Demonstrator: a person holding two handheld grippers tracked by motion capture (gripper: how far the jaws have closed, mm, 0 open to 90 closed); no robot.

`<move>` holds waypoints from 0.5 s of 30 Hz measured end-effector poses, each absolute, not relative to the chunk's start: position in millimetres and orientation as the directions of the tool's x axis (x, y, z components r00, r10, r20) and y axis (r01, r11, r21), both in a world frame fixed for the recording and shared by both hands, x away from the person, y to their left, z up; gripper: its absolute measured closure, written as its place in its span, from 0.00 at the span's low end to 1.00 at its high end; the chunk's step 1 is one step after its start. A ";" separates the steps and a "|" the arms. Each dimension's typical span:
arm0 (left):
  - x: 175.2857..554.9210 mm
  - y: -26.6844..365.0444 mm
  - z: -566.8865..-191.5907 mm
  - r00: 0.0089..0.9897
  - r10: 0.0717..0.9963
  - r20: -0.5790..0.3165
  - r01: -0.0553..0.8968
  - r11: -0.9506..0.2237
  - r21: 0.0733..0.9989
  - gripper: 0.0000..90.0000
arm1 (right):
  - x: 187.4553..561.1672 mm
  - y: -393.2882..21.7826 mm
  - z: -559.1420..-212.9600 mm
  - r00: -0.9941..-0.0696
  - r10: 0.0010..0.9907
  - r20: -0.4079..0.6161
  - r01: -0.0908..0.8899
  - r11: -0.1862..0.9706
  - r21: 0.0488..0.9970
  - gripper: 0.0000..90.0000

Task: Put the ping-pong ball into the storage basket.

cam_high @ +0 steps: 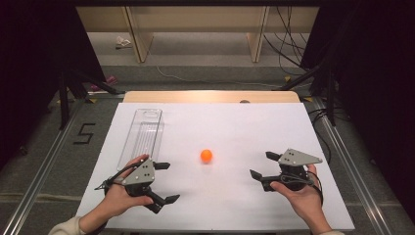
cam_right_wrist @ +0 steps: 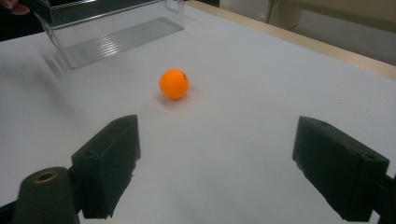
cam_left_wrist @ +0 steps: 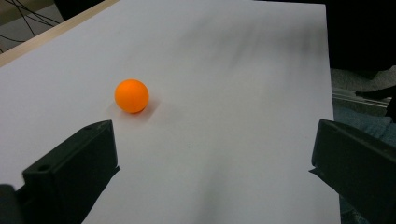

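An orange ball (cam_high: pixel 206 155) rests on the white table (cam_high: pixel 230 127) midway between the two hands. My left gripper (cam_high: pixel 165 182) is held low at the front left, jaws wide open and empty; the ball (cam_left_wrist: pixel 131 95) lies ahead of its left jaw. At the front right my right gripper (cam_high: pixel 263 164) is open too, nothing between its jaws, with the ball (cam_right_wrist: pixel 174 84) some way beyond them. A clear plastic tray (cam_high: pixel 142 134) lies lengthwise at the left, its near end by the left hand.
The clear tray (cam_right_wrist: pixel 112 28) stands behind the ball in the right gripper view. A wooden strip (cam_high: pixel 210 96) edges the table's far side. Black frame legs and cables stand on the floor at both far corners.
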State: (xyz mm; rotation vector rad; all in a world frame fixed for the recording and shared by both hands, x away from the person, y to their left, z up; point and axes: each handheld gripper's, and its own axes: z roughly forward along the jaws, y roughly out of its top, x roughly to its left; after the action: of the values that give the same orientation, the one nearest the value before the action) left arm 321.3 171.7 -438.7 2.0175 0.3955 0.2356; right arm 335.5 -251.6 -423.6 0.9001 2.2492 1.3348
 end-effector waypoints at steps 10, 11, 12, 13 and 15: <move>320.6 171.5 -436.5 0.930 0.368 -0.010 0.173 -0.412 0.895 0.00 | 339.2 -244.0 -426.8 -0.738 0.675 0.005 0.336 0.360 0.870 0.18; 320.3 171.4 -436.4 0.929 0.370 -0.012 0.174 -0.409 0.896 0.00 | 339.2 -244.0 -426.8 -0.738 0.675 0.005 0.336 0.360 0.870 0.18; 320.2 171.5 -436.1 0.929 0.370 -0.012 0.174 -0.408 0.896 0.00 | 340.3 -240.9 -427.4 -0.743 0.669 0.005 0.333 0.363 0.870 0.18; 320.0 171.6 -435.9 0.929 0.371 -0.012 0.174 -0.408 0.896 0.00 | 340.3 -240.9 -427.4 -0.743 0.669 0.005 0.333 0.363 0.870 0.18; 319.8 171.8 -434.8 0.928 0.371 -0.012 0.174 -0.407 0.897 0.00 | 341.2 -237.5 -428.1 -0.749 0.663 0.004 0.332 0.370 0.868 0.18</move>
State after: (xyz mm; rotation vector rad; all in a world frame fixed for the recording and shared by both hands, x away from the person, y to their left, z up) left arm 319.8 171.8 -434.8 1.9987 0.3924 0.2278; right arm 341.2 -237.5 -428.1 0.8713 2.2900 1.3297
